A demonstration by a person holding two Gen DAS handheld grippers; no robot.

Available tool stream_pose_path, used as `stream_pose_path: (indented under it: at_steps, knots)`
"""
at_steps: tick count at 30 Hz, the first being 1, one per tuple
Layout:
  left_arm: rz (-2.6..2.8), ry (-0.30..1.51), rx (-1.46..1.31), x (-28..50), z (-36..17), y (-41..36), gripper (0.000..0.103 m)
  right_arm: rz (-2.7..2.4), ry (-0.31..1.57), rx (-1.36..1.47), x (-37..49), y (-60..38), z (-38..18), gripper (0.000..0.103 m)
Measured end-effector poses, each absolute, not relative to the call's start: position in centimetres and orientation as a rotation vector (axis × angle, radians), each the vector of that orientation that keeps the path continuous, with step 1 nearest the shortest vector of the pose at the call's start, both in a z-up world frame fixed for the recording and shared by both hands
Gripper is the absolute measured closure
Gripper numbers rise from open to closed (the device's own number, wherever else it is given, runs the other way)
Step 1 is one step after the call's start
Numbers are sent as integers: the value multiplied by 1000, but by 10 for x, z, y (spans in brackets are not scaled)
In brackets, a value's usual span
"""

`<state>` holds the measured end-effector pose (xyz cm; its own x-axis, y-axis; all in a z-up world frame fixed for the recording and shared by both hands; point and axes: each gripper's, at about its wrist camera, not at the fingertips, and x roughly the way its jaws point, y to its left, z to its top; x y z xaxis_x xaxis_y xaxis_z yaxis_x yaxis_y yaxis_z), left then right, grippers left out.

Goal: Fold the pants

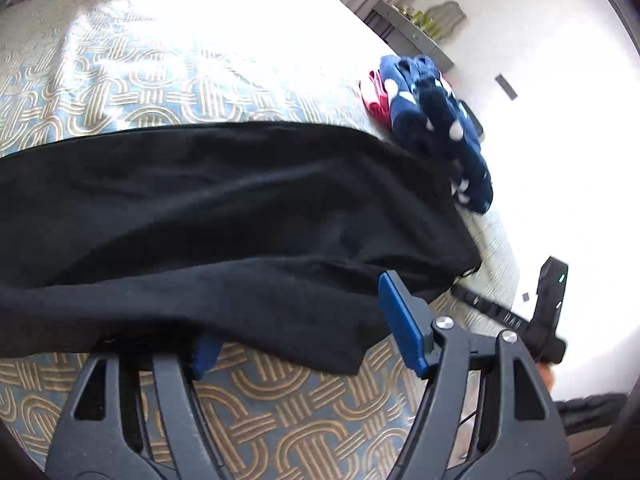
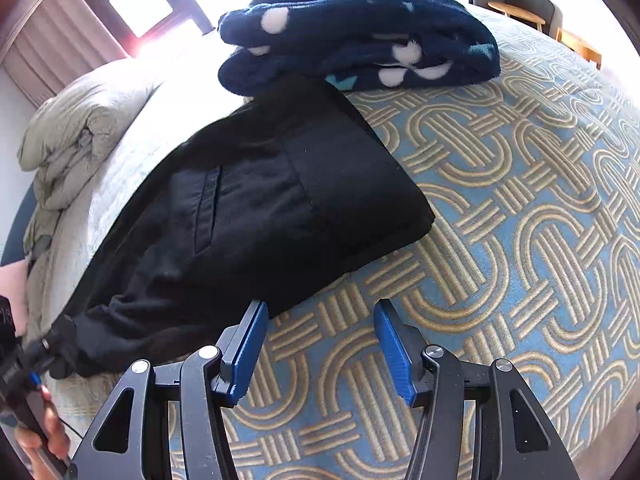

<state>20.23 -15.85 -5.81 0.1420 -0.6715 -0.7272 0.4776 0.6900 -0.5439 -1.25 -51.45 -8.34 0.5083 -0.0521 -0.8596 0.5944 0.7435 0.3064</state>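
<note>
Black pants (image 1: 224, 216) lie folded lengthwise across a bed with a blue and tan patterned cover (image 1: 280, 408). My left gripper (image 1: 304, 320) is open at the pants' near edge; its left finger is hidden under the fabric, its right blue pad (image 1: 404, 324) lies beside the cloth. In the right wrist view the pants (image 2: 256, 208) show a back pocket. My right gripper (image 2: 320, 344) is open and empty over the bed cover, just right of the pants' edge. The left gripper (image 2: 32, 360) shows at the far left by the pants' end.
A folded navy blanket with white dots (image 2: 360, 28) lies past the pants, touching their far end; it also shows in the left wrist view (image 1: 436, 128) with a red cloth (image 1: 374, 98) behind it. A grey duvet (image 2: 80, 120) is bunched at the bed's left.
</note>
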Motion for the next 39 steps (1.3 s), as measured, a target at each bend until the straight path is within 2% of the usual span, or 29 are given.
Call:
stream_pose_path:
  at_steps: [8,17,24,27,32,33,34,35,37,39]
  knots:
    - [-838,1272,-226,201,-79,-154,32,-377,958,630,-7,-512,-85,41]
    - [-981,1326,-129,136,-96,-166,30,-383,952,624,-10,-516,-85,39]
    - [-926,1134,119,128,-91,-216,30,-385,928,668,-9,-519,-83,39]
    - [-945,1055,170,127,-76,-227,30,-397,907,731,-10,-530,-84,34]
    - [-978,1119,122,156,-76,-229,30,-382,893,837,-5,-547,-89,33]
    - [-979,1152,88,163,-79,-227,32,-382,894,842,-3,-548,-90,33]
    - [-982,1188,43,170,-82,-223,40,-380,892,847,1,-549,-90,33]
    - [-984,1230,-6,178,-86,-220,44,-377,896,856,4,-550,-91,33]
    - [-981,1264,-34,183,-91,-213,65,-376,903,873,7,-551,-93,32]
    - [-973,1296,-26,184,-95,-208,80,-379,909,881,10,-553,-94,31]
